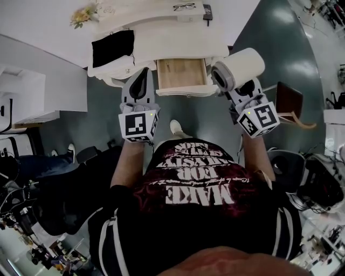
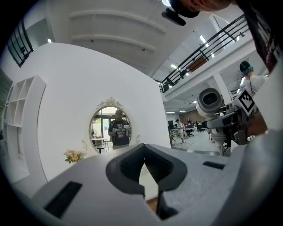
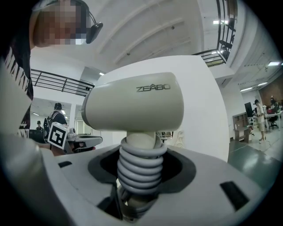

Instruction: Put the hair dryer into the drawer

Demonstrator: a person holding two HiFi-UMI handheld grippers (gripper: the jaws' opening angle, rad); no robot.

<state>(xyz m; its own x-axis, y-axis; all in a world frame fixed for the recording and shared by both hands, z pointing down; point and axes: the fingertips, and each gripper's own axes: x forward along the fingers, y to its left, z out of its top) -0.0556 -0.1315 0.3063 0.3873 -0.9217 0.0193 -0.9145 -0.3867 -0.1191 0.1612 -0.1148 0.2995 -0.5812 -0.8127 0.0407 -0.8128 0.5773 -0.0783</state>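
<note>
A cream hair dryer (image 1: 242,66) with its grey cord coiled round the handle is held upright in my right gripper (image 1: 230,82), whose jaws are shut on the handle. In the right gripper view the dryer's body (image 3: 135,103) fills the middle, above the right gripper (image 3: 139,176). The open drawer (image 1: 181,74) of the white dressing table (image 1: 178,38) shows a bare wooden bottom, between the two grippers. My left gripper (image 1: 142,75) hangs at the drawer's left with its jaws together and nothing in them. In the left gripper view the left gripper (image 2: 145,170) points at the wall.
A black cloth (image 1: 112,47) lies on the table's left part; glasses (image 1: 184,6) and a dark flat object (image 1: 207,12) lie at the back. Flowers (image 1: 81,15) and an oval mirror (image 2: 110,128) stand behind. A wooden chair (image 1: 288,102) is at the right.
</note>
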